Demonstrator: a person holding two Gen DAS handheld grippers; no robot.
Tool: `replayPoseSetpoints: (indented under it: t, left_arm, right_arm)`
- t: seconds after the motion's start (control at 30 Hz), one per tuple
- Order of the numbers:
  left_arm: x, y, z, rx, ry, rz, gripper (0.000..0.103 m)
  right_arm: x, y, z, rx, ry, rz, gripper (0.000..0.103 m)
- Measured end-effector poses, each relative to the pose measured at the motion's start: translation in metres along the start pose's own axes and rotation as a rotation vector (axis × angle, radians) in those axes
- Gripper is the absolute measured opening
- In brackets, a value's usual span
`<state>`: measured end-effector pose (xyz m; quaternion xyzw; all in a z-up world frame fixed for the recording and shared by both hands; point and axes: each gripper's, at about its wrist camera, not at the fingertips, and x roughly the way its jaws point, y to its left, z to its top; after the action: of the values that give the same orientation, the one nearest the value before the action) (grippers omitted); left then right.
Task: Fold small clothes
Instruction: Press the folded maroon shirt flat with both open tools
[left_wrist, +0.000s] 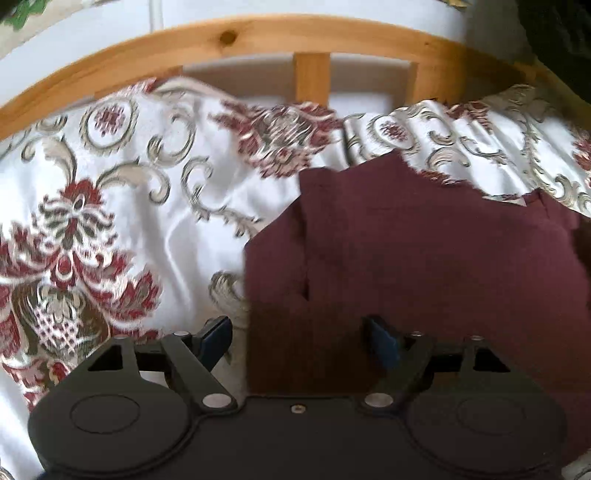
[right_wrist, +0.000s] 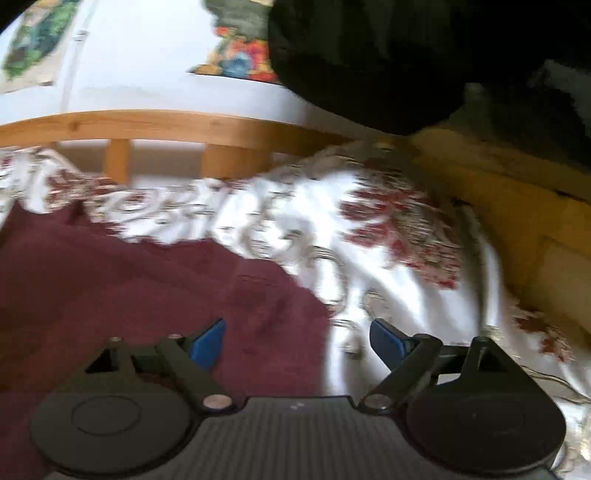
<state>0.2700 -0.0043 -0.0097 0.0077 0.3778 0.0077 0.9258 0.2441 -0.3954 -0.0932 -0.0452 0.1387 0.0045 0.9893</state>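
On one patterned bedspread (left_wrist: 122, 177) lies one maroon garment (left_wrist: 424, 251); the left gripper (left_wrist: 301, 341) hangs spread over its left edge, the right gripper (right_wrist: 297, 343) spread over its right edge, neither pinching cloth; beyond, one wooden rail (left_wrist: 258, 33)

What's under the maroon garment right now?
The maroon garment lies on the patterned bedspread, which shows all around it. Whatever lies beneath its middle is covered.

Maroon garment (left_wrist: 424, 258) cut off at right edge, bedspread pattern (right_wrist: 388, 229) motion-blurred, dark shape (right_wrist: 369, 62) unidentifiable
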Motion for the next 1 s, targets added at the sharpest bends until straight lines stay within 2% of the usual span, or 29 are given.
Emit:
replayPoseSetpoints:
  t: [0.13,0.23,0.37,0.53,0.87,1.0]
  left_arm:
    - [0.001,0.012,0.000,-0.074,0.015,0.001,0.089]
    - [-0.002,0.019,0.000,-0.125,0.018,-0.011,0.090]
    - [-0.011,0.025,-0.003,-0.168,0.033,-0.012,0.093]
    - [-0.027,0.028,-0.008,-0.148,0.016,-0.009,0.101]
    - [-0.051,0.043,-0.025,-0.135,0.021,-0.008,0.102]
    - [-0.056,0.048,-0.031,-0.134,0.026,-0.009,0.102]
  right_arm:
    - [0.007,-0.012,-0.003,0.027,0.037,-0.053,0.098]
    - [0.009,-0.016,-0.007,0.055,0.060,-0.048,0.099]
    - [0.005,-0.017,-0.006,0.072,0.045,-0.049,0.101]
    - [-0.001,-0.014,-0.004,0.066,0.031,-0.071,0.102]
    - [-0.022,-0.006,0.000,0.038,0.047,-0.134,0.103]
    - [-0.041,0.004,0.005,0.045,0.032,-0.109,0.103]
